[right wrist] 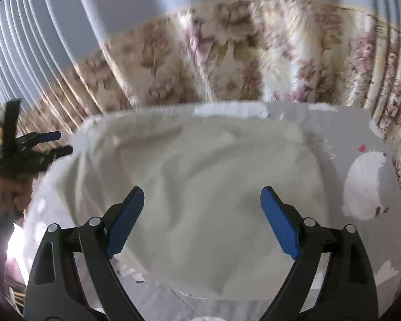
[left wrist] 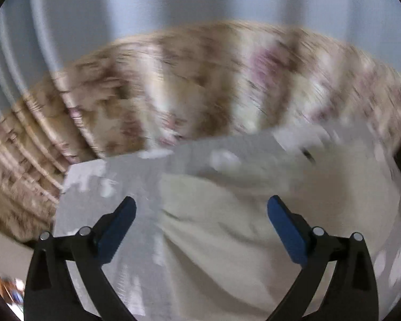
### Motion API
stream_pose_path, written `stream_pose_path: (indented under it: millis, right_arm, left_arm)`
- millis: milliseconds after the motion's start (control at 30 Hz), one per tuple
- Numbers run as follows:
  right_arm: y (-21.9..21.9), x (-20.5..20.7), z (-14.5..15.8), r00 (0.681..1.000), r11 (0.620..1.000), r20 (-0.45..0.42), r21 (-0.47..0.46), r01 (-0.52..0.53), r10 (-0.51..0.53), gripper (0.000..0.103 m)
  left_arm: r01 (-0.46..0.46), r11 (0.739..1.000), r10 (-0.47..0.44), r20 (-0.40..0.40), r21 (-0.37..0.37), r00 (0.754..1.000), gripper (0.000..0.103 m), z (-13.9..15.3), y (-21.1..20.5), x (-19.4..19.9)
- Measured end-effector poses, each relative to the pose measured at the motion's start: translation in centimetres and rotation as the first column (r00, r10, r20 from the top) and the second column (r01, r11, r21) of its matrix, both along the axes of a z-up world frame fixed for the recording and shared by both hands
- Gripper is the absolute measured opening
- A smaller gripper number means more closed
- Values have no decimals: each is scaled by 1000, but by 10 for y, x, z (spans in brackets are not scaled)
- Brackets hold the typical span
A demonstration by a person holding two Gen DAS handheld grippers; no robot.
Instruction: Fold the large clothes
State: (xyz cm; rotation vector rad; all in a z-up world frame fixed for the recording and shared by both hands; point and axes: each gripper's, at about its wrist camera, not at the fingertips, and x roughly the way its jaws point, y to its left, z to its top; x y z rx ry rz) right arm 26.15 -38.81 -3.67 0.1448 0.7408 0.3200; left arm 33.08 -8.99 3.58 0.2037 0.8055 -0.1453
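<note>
Cream garment point(right wrist: 200, 176) lies rumpled on grey printed sheet point(right wrist: 361, 133), looks soft, light; pinch its far-left hem; left gripper point(left wrist: 201, 214), right gripper point(right wrist: 202, 204) jaws spread, empty.

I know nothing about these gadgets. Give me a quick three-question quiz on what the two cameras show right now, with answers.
1. True or false: the right gripper is clamped on the cream garment.
2. Multiple choice: what is printed on the grey sheet to the right of the garment? A) a white bear B) a green tree C) a black car
3. Fill in: behind the sheet hangs a ____ patterned curtain.

Key
1. False. Its jaws stand wide apart above the garment, holding nothing. The left gripper is open too.
2. A, the white bear.
3. Floral.
</note>
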Motion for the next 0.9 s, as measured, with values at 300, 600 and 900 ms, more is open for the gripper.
stream_pose_path:
  millis: [300,600,900]
  right_arm:
    - [21,87,-45,979,977,-99,-139,162,-176,88]
    - [10,84,-37,978,956,-49,-228,186,-202,86]
    - [41,-30,1,987,984,148,-157,87,-64,94]
  left_arm:
    - [-17,999,15,-69,-33,998,99,-73,-73,24]
    - [-241,969,247,-132,62,960,102,-107,-47,93]
    - [-178,983,178,-12,-50,984,101,-61,-11,15]
